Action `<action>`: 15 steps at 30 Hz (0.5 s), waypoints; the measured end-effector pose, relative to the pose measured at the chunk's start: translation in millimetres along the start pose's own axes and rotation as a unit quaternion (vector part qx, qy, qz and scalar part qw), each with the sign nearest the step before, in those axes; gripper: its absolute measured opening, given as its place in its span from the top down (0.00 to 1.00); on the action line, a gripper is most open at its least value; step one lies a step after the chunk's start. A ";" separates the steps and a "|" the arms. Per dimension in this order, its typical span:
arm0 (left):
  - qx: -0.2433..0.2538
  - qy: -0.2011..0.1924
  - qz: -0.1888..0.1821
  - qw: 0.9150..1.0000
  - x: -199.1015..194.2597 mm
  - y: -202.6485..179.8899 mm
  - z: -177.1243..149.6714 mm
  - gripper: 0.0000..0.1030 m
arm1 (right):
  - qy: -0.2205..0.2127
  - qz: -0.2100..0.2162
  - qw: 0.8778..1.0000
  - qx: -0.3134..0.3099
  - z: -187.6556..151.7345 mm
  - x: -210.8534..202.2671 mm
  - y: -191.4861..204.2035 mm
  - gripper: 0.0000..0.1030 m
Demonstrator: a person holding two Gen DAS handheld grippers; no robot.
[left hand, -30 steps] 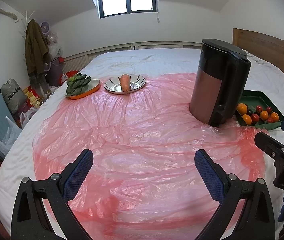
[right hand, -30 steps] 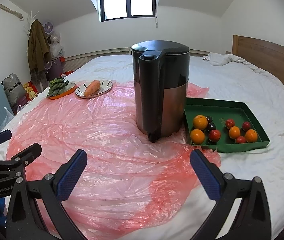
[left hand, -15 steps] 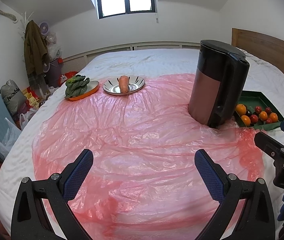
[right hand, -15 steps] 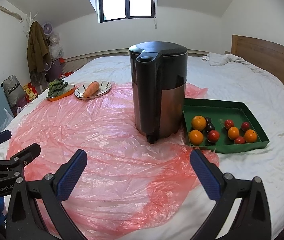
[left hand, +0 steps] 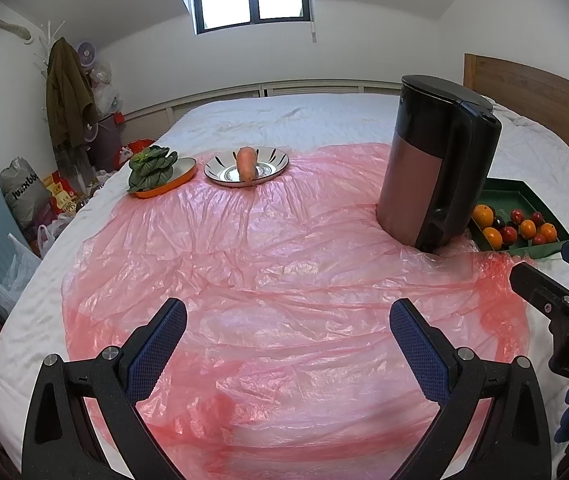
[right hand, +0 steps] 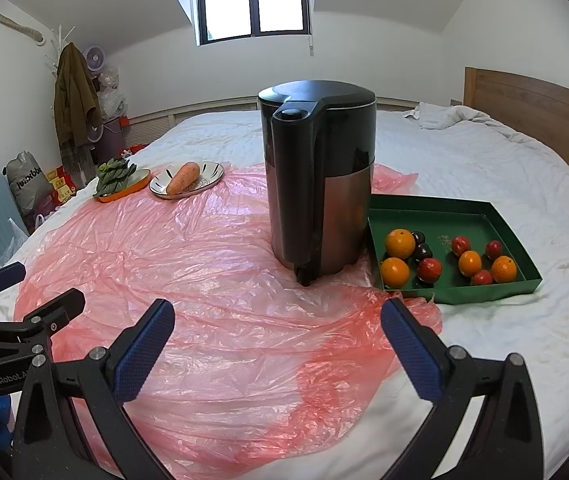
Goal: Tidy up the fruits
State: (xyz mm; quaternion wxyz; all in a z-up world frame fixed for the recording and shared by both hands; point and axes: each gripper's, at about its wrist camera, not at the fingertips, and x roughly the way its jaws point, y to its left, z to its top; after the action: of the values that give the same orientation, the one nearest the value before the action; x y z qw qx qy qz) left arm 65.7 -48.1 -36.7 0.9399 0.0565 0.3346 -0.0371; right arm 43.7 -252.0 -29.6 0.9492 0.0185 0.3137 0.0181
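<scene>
A green tray [right hand: 472, 208] on the bed's right holds several oranges [right hand: 399, 243], red fruits [right hand: 429, 270] and dark plums [right hand: 421, 251]. It also shows in the left wrist view [left hand: 514, 196], partly behind the kettle. My right gripper [right hand: 277, 344] is open and empty, low over the pink plastic sheet [right hand: 204, 264], short of the tray. My left gripper [left hand: 287, 346] is open and empty over the sheet [left hand: 264, 260], to the left of the right gripper. Each gripper shows at the edge of the other's view.
A tall black and copper kettle [right hand: 318, 184] stands just left of the tray. At the far left a silver plate [right hand: 208, 172] holds a carrot [right hand: 182, 178], beside an orange dish [right hand: 140, 186] with leafy greens [right hand: 114, 172]. A wooden headboard [right hand: 532, 108] is on the right.
Both grippers have drawn back slightly; the kettle and tray look a little farther away. Jaws stay open, nothing taken hold of.
</scene>
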 end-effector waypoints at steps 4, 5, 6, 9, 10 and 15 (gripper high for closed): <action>0.002 0.000 -0.001 1.000 0.1 0.3 -0.6 0.03 | 0.001 0.000 1.000 0.000 -0.7 0.5 1.0 0.00; 0.001 0.000 -0.001 1.000 0.1 0.1 -0.5 0.03 | 0.000 0.001 1.000 0.000 -0.8 0.4 1.1 0.00; 0.001 0.001 0.000 1.000 0.1 -0.1 -0.6 0.03 | 0.000 0.000 1.000 0.000 -0.9 0.4 1.1 0.00; 0.003 0.000 -0.001 1.000 -0.2 0.0 -0.6 0.03 | 0.000 0.000 1.000 0.000 -1.3 1.2 1.8 0.00; 0.004 0.001 -0.002 1.000 -0.1 0.1 -0.6 0.03 | 0.000 0.000 1.000 0.000 -1.8 1.7 2.0 0.00; 0.007 0.001 -0.005 1.000 -0.6 -0.1 0.4 0.03 | -0.001 -0.004 1.000 0.002 -1.3 -0.3 0.7 0.00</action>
State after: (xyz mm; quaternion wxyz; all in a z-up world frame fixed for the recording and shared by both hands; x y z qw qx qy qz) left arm 65.5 -48.2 -36.0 0.9389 0.0614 0.3358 -0.0438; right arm 42.7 -251.3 -30.4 0.9496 0.0192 0.3126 0.0139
